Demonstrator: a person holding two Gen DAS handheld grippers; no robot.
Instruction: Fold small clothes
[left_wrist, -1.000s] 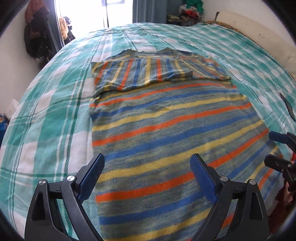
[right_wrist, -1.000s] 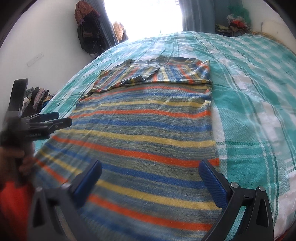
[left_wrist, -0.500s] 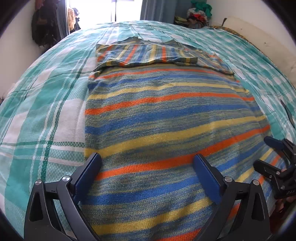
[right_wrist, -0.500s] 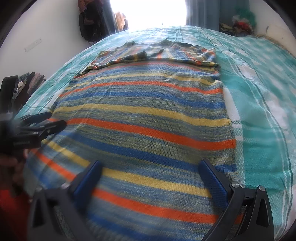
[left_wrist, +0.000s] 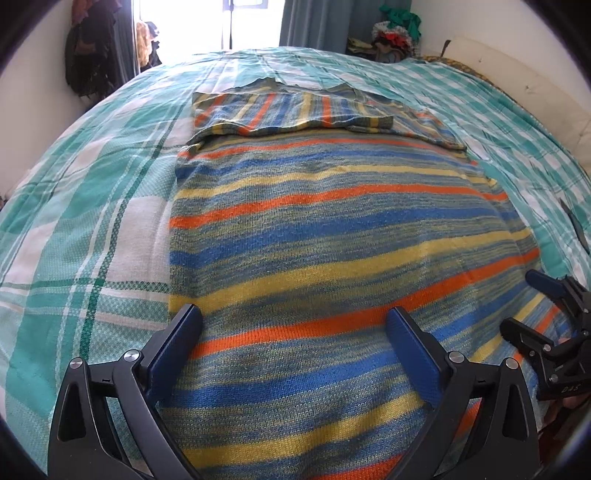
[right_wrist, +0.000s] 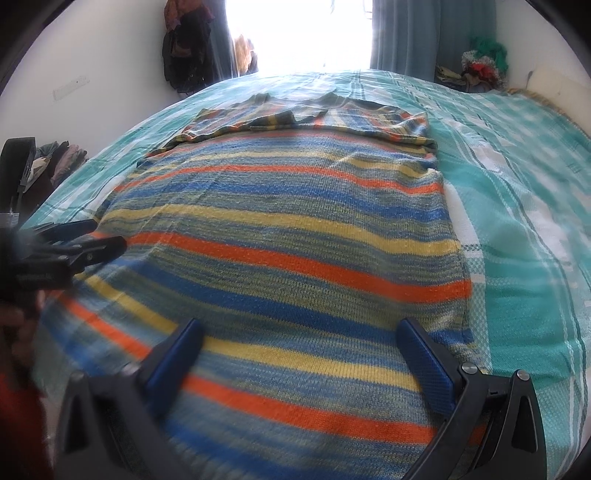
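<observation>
Striped sweater (left_wrist: 332, 236) spread flat on the green plaid bedspread (left_wrist: 92, 229), sleeves folded across the chest toward 12 o'clock. Left gripper (left_wrist: 295, 325) over the hem near its left edge, fingers spread wide, pinching nothing. Right gripper (right_wrist: 299, 336) likewise spread over the hem by the right edge, nothing between its pads. Near hem cut off at 6 o'clock in both views. Left finger of the right gripper blurred; clothes pile (right_wrist: 480, 62) at 1 o'clock indistinct.

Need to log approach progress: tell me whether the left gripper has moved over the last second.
Yes. The left gripper has moved forward and down toward the sweater; against the bed, the folded sleeves sit higher in view and the stripes look larger.
</observation>
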